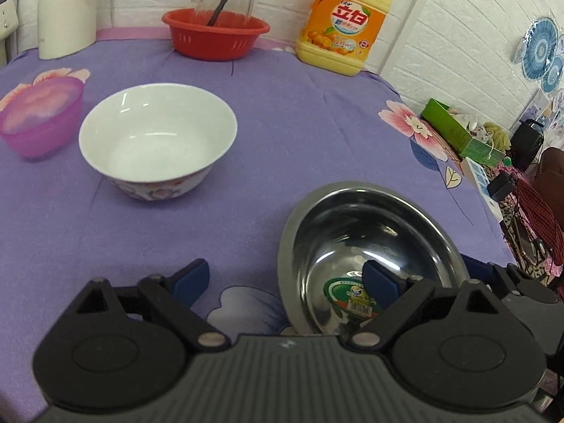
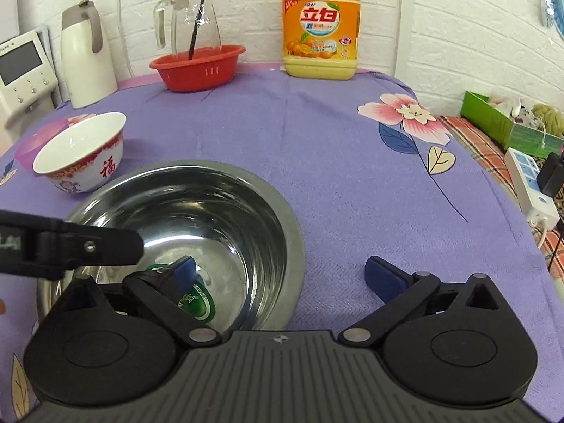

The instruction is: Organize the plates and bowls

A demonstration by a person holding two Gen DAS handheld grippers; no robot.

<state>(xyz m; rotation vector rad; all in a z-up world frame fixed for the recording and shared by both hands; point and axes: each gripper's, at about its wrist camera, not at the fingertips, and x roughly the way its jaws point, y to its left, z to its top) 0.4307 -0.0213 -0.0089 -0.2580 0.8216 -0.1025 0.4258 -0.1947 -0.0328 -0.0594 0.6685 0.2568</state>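
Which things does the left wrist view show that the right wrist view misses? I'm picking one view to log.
Only the left wrist view shows the whole pink bowl and the white bowl's inside. Only the right wrist view shows the full glass jug, a white appliance, and the left gripper reaching over the steel bowl. Both share the steel bowl, white bowl, red basket, yellow bottle and purple cloth, each with open jaws.

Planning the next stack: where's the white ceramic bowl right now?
The white ceramic bowl stands upright on the purple tablecloth, left of the steel bowl and beside the pink plastic bowl.
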